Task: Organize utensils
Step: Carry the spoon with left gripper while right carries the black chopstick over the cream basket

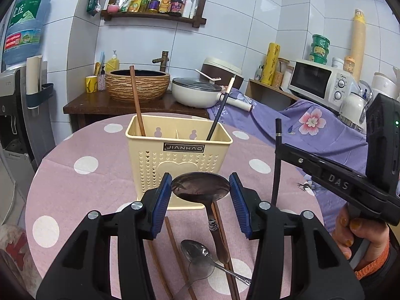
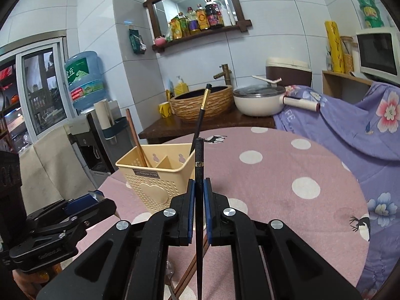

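A cream utensil holder (image 1: 178,160) stands on the pink dotted table; it also shows in the right wrist view (image 2: 155,177). A brown chopstick (image 1: 137,100) leans in its left compartment and a black chopstick (image 1: 221,111) in its right. My left gripper (image 1: 200,190) is open, its blue pads either side of a large metal spoon's bowl (image 1: 200,187), not touching. A smaller spoon (image 1: 197,257) and brown chopsticks (image 1: 175,247) lie below. My right gripper (image 2: 199,190) is shut on a black chopstick (image 2: 199,160), held upright right of the holder; it also shows in the left wrist view (image 1: 277,160).
A wooden counter (image 1: 100,105) behind the table carries a woven basin (image 1: 137,85) and a white pot (image 1: 197,90). A purple floral cloth (image 1: 312,130) covers furniture at the right, with a microwave (image 1: 322,82) behind. A water dispenser (image 1: 15,100) stands at the left.
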